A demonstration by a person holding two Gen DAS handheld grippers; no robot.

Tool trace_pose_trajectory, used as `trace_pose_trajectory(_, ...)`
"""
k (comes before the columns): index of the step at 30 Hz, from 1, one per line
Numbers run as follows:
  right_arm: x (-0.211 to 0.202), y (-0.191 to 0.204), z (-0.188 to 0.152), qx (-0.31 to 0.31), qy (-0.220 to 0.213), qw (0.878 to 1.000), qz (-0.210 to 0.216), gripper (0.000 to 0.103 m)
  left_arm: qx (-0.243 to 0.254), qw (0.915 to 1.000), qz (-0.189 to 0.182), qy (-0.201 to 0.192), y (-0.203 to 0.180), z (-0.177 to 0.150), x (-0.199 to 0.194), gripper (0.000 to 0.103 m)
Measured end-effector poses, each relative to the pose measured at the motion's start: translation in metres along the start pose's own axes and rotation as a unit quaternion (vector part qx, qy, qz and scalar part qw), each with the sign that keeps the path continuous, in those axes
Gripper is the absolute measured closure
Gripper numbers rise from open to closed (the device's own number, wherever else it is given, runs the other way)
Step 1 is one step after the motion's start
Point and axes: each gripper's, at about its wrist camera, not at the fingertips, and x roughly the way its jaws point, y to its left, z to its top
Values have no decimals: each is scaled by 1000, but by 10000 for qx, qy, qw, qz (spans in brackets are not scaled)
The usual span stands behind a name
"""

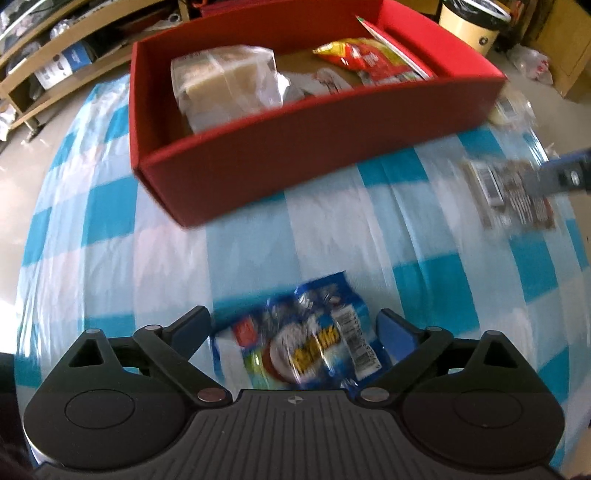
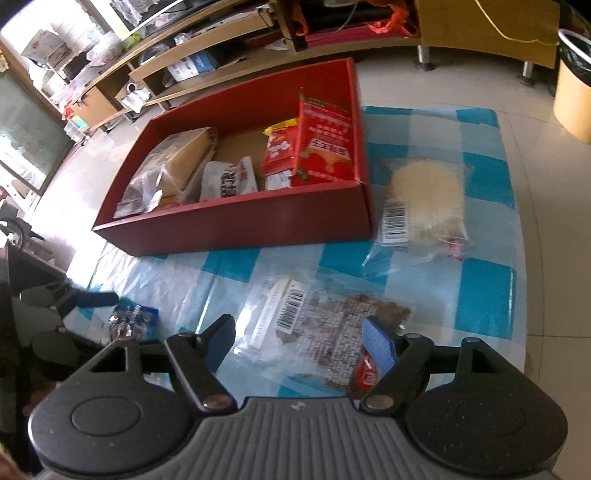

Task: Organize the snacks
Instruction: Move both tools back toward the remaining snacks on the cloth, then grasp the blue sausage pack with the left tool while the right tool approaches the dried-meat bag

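Observation:
A red box (image 1: pixel 295 147) (image 2: pixel 236 221) on the blue-checked table holds several snacks: a clear bag of bread (image 1: pixel 225 81) (image 2: pixel 173 166), red packets (image 1: pixel 369 55) (image 2: pixel 321 144) and a white packet (image 2: pixel 229 181). My left gripper (image 1: pixel 293 328) is open, its fingers on either side of a blue snack packet (image 1: pixel 314 339) lying on the table; this packet also shows in the right wrist view (image 2: pixel 133 317). My right gripper (image 2: pixel 299 332) is open over a clear packet of brown snacks (image 2: pixel 325 325) (image 1: pixel 513 192). A clear bag of pale round cakes (image 2: pixel 424 199) lies right of the box.
The table's cloth (image 1: pixel 110 221) (image 2: pixel 480 280) is covered in clear plastic. A low wooden shelf unit (image 2: pixel 221 55) stands behind the table. A yellow bin (image 2: pixel 572 85) (image 1: pixel 472 22) stands on the tiled floor at the right.

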Motion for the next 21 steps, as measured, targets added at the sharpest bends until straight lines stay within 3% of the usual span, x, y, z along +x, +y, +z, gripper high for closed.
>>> trace_pose_trajectory(6, -6, 10, -4, -199, -16, 9997, 167, 23, -137, 9998, 57, 166, 2, -21, -7, 4)
trace_pose_trajectory(15, -13, 13, -8, -308, -59, 9993, 219, 23, -619, 9977, 138, 232, 19, -26, -7, 0)
trace_pose_trajectory(21, -16, 14, -7, -335, -122, 9990, 252, 22, -1296, 9911, 271, 109, 26, -23, -7, 0)
